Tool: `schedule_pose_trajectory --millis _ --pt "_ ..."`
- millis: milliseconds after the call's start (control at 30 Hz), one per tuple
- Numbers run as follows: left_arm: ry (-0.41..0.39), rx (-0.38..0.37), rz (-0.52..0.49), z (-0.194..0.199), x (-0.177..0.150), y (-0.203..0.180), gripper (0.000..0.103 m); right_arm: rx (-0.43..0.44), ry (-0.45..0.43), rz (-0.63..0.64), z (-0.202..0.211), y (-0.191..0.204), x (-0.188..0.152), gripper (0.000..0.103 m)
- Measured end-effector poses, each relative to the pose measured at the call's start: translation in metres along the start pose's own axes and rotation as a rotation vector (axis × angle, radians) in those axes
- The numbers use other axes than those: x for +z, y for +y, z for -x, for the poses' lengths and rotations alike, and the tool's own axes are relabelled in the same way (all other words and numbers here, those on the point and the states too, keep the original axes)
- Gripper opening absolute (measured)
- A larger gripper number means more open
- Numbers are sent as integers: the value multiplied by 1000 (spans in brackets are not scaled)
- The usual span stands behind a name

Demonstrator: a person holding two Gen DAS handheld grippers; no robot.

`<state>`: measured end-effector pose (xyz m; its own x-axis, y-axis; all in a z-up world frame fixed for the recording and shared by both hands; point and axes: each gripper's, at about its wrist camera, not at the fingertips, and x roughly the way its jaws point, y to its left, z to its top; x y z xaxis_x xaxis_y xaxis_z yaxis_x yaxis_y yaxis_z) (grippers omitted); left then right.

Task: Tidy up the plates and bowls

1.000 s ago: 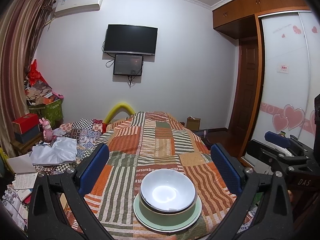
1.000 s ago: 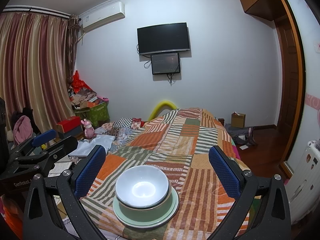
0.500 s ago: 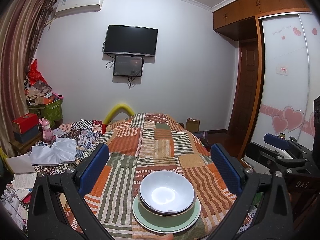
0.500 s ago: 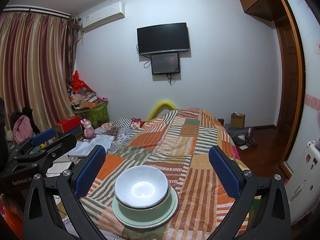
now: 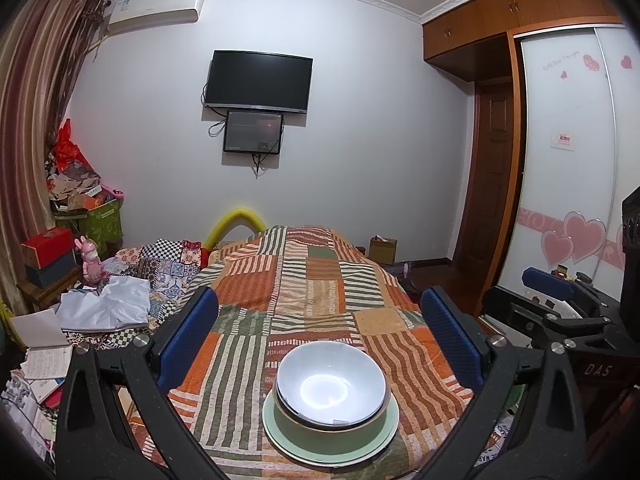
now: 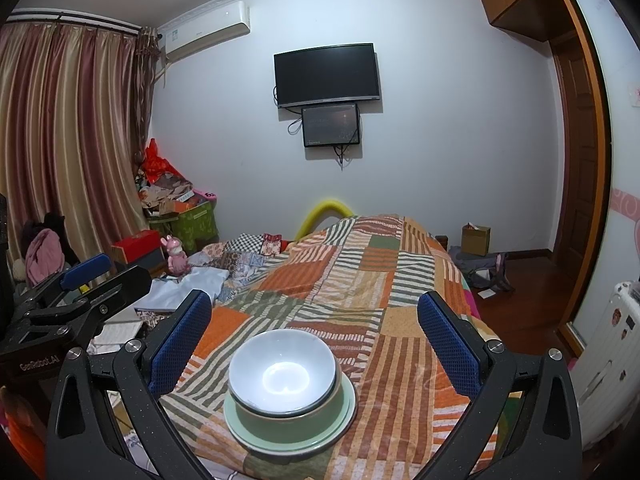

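Observation:
A white bowl sits nested in a green bowl, which stands on a pale green plate near the front edge of the patchwork bedspread. The same stack shows in the right wrist view: white bowl, green bowl, plate. My left gripper is open and empty, held above and behind the stack. My right gripper is open and empty, likewise above the stack. Each gripper shows at the other view's edge, the right one and the left one.
The bed runs away toward the far wall with a TV. Clutter, boxes and a pink toy lie left of the bed. A wardrobe with heart stickers and a door stand on the right. A white radiator is at right.
Both grippers have shifted only slightly; the stack sits a little lower in the views. Nothing was taken or released.

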<state>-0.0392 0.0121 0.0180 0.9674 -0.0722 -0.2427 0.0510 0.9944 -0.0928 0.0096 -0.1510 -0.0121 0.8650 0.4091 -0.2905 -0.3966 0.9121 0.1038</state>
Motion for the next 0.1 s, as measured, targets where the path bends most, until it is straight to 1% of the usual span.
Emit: schedule_pose_trajectory --millis 100 --pt "4 -1 0 -1 -1 0 103 -1 1 0 0 0 0 103"
